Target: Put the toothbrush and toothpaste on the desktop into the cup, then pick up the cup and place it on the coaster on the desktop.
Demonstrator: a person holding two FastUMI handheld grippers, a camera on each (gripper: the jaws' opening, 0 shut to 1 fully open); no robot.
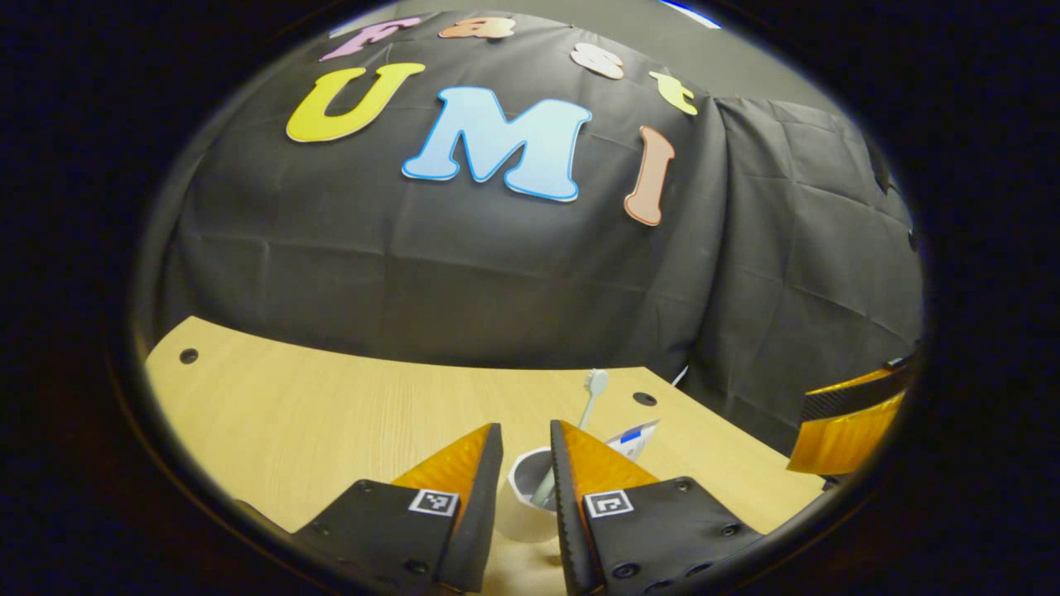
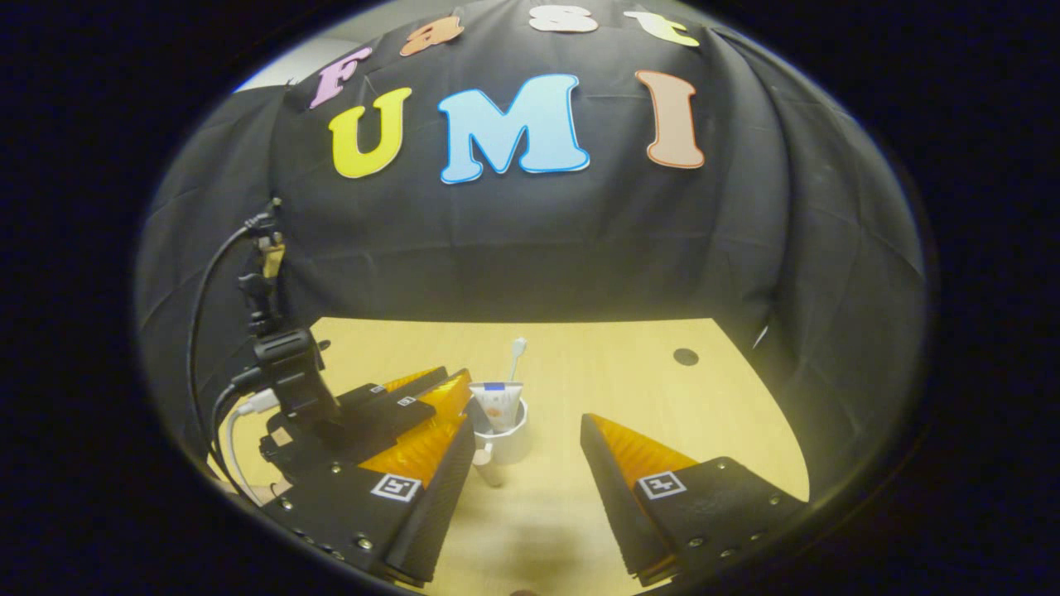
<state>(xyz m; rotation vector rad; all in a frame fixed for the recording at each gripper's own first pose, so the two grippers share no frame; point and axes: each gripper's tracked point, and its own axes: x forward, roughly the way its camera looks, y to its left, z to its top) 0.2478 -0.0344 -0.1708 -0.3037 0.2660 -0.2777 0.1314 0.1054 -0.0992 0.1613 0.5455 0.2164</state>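
Observation:
A white cup (image 1: 523, 507) stands between the fingers of my left gripper (image 1: 526, 426), which is shut on its sides. In the cup a white toothbrush (image 1: 593, 389) stands with its head up, and a toothpaste tube (image 1: 634, 439) leans beside it. The right gripper view shows the same cup (image 2: 507, 443) with the tube (image 2: 497, 404) and the toothbrush (image 2: 517, 349) in it, and the left gripper (image 2: 458, 384) against its left side. My right gripper (image 2: 527, 422) is open and holds nothing, a little short of the cup. It also appears at the right edge of the left gripper view (image 1: 845, 418).
The wooden desktop (image 2: 613, 372) has round holes (image 2: 685, 357) near its far edge. Black cloth walls stand close behind and to the sides. Cables and a camera mount (image 2: 273, 348) rise from the left gripper's body. A small pale thing (image 2: 489, 473) lies at the cup's near foot, unclear what.

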